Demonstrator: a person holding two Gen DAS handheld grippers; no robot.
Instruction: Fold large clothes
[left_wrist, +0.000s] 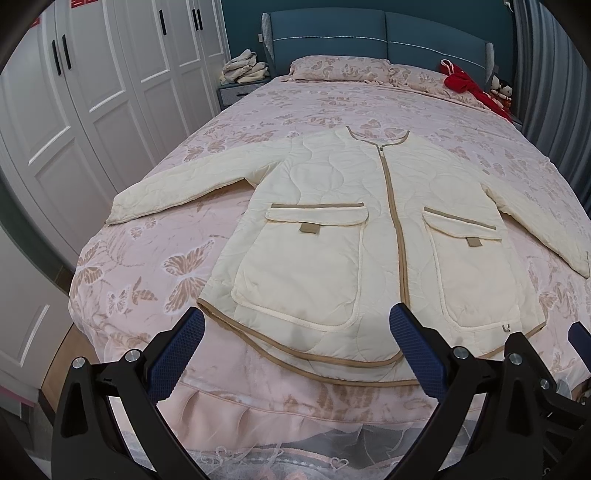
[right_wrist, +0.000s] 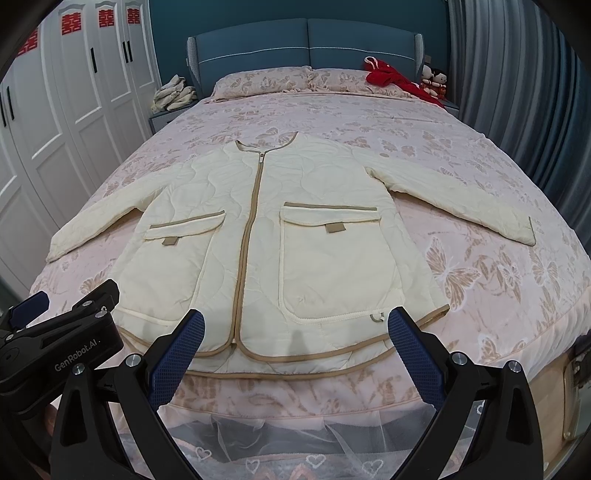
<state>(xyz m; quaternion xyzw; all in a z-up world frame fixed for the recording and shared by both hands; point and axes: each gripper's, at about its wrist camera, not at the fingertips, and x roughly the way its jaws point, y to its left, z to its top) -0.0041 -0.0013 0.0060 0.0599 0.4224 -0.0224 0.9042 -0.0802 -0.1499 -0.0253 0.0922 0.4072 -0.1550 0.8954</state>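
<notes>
A cream quilted jacket (left_wrist: 332, 221) (right_wrist: 266, 236) with tan trim, a closed zip and two flap pockets lies flat and face up on the bed, both sleeves spread outward, hem toward me. My left gripper (left_wrist: 297, 325) hovers open just above the hem on the jacket's left half, nothing between its blue pads. My right gripper (right_wrist: 295, 325) is open over the hem on the right half, also empty. The left gripper's body (right_wrist: 55, 339) shows at the lower left of the right wrist view.
The bed (left_wrist: 147, 258) has a pink butterfly cover (right_wrist: 480, 266), pillows and a red garment (right_wrist: 399, 79) by the blue headboard. A pile of pale clothes (left_wrist: 245, 66) sits on a nightstand. White wardrobe doors (left_wrist: 74, 92) stand left; grey curtains (right_wrist: 517, 92) hang right.
</notes>
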